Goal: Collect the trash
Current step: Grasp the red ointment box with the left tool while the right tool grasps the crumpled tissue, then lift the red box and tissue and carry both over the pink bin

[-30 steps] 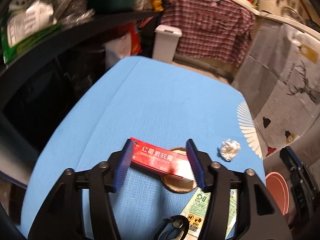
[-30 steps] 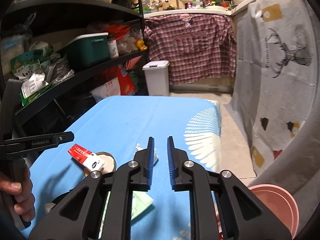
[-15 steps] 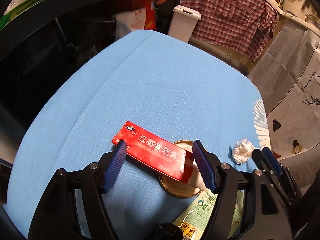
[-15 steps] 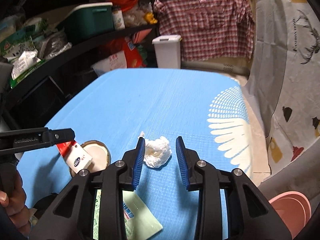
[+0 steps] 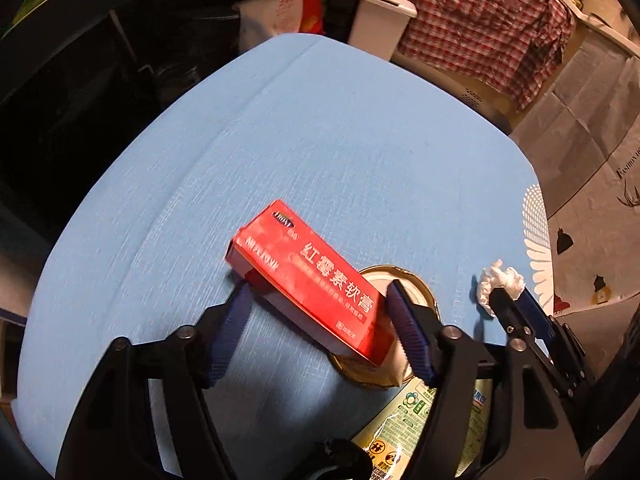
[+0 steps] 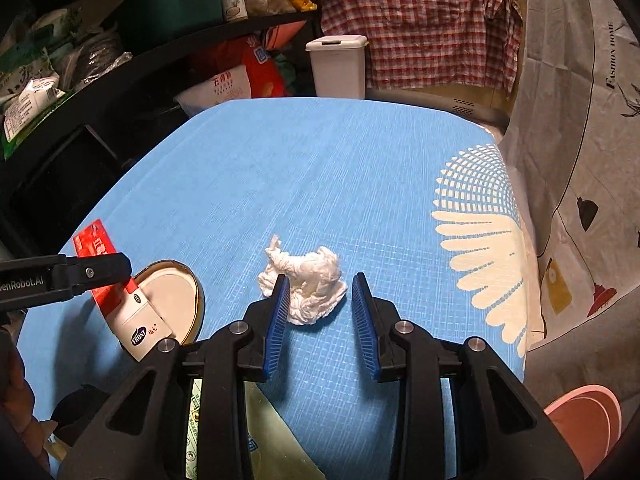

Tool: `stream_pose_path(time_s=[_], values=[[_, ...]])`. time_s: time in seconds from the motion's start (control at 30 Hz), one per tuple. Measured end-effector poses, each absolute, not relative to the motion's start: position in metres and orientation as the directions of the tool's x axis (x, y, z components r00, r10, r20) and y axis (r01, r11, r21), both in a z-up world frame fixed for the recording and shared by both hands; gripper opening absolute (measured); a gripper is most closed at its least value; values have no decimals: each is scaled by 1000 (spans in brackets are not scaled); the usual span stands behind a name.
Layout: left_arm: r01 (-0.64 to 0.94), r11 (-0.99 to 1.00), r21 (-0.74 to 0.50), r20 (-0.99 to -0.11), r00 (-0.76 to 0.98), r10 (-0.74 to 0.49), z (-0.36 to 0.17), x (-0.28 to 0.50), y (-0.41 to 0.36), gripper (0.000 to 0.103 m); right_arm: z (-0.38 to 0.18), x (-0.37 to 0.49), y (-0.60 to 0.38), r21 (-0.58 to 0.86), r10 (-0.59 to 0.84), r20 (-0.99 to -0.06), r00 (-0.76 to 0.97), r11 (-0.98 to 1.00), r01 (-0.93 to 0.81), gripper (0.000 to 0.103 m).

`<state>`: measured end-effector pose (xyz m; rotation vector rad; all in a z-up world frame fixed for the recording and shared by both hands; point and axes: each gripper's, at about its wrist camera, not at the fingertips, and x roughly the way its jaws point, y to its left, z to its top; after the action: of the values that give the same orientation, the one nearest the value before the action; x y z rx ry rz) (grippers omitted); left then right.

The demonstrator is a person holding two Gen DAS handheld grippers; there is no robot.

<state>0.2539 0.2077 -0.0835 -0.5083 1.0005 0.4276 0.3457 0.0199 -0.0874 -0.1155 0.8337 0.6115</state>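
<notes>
the trash is lying scattered on the blue table [image 6: 320, 168]: a crumpled white tissue [image 6: 306, 284], a red ointment box [image 5: 316, 284], a round jar lid [image 6: 172, 300] and a flat green packet [image 5: 420, 424]. the tissue is sitting near the table's middle in the right wrist view, between the blue pads of the right gripper [image 6: 322, 308]. that gripper's jaws have just been opening and are standing spread; the left pad seems to be just brushing the tissue's edge while the right pad is standing clear of it, so nothing is being pinched. the red ointment box is lying tilted, with its near end propped on the jar lid and its far end up off the cloth. the left gripper [image 5: 320, 328] is straddling it, with its jaws having just narrowed a little; the right pad is sitting against the box's white end, and the left pad is just beside the box's lower edge, though i cannot tell whether it is touching. the green packet is lying under the near edge of the lid, partly hidden by the left gripper's frame. a white bin [image 6: 338, 66] is standing on the floor beyond the far end of the table, in front of a checked shirt [image 6: 420, 20].
</notes>
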Motion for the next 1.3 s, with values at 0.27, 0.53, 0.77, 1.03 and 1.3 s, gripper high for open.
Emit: stream_pose_path(time_s=[0.27, 0.53, 0.77, 1.03, 1.3], values=[[-508, 837, -201, -855, 508, 103, -72, 258, 205, 36, -87, 345, 19, 133, 464, -725, 509, 819, -558, 15], [-489, 851, -190, -835, 536, 121, -61, 256, 209, 31, -73, 339, 13, 140, 480, -702, 526, 817, -560, 12], [-476, 860, -187, -826, 550, 125, -55, 252, 210, 27, -65, 333, 7, 136, 484, -693, 535, 816, -562, 12], [-437, 879, -190, -797, 592, 122, -38, 248, 206, 26, -46, 320, -7, 139, 485, -670, 562, 826, -547, 12], [-384, 903, -194, -767, 633, 104, -19, 235, 196, 26, -6, 285, -29, 117, 480, -619, 622, 839, -531, 12]])
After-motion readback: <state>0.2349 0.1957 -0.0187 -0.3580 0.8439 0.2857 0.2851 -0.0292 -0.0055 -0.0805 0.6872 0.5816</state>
